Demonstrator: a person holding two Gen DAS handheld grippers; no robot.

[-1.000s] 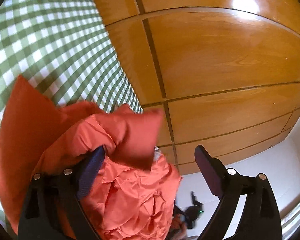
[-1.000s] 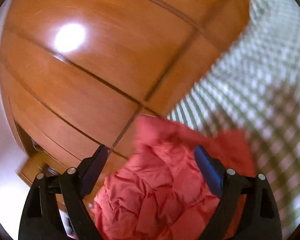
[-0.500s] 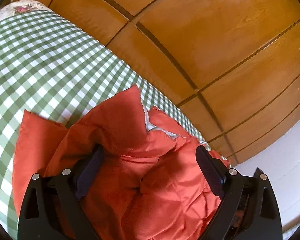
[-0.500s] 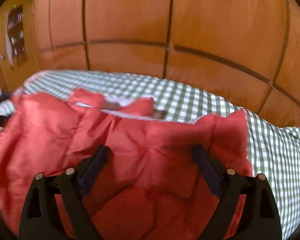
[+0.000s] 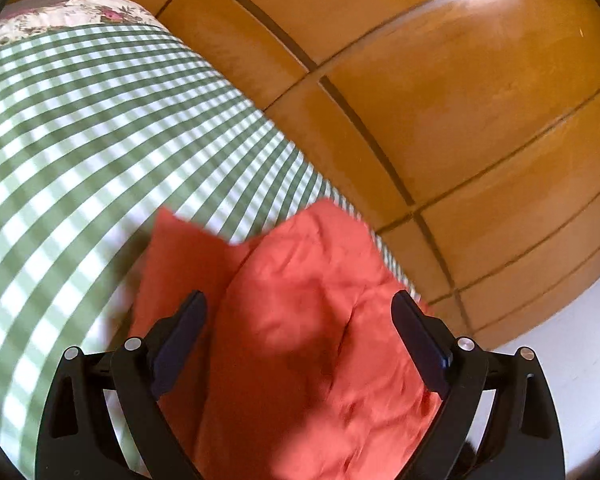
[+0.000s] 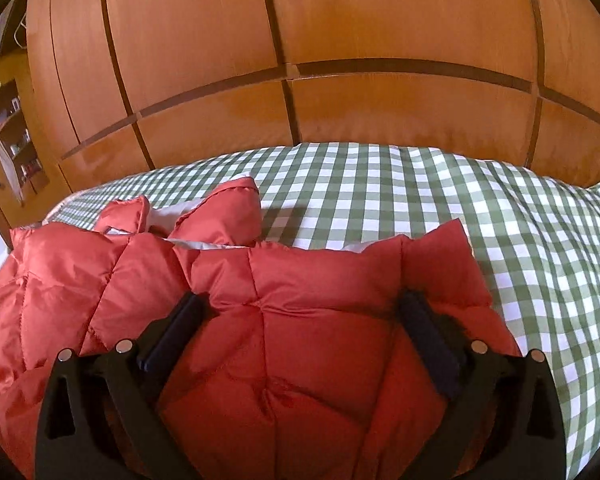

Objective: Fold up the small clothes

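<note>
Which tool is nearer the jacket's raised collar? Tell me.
Right. The right tool rests on the orange jacket just below its collar; the left tool's view shows no collar.

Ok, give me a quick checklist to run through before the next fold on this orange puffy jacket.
1. Jacket lying on the checked bedspread: ok, though its near end runs out of frame.
2. Jacket spread flat: not ok, the collar end stands bunched with white lining showing.
3. Right gripper free to take hold: ok, its jaws have just been opening and stand wide over the quilted fabric without pinching it.
4. Left gripper free: ok, jaws wide apart over the cloth.
5. Room on the bedspread beyond the jacket: ok.
6. Sleeve positions: cannot tell.
</note>
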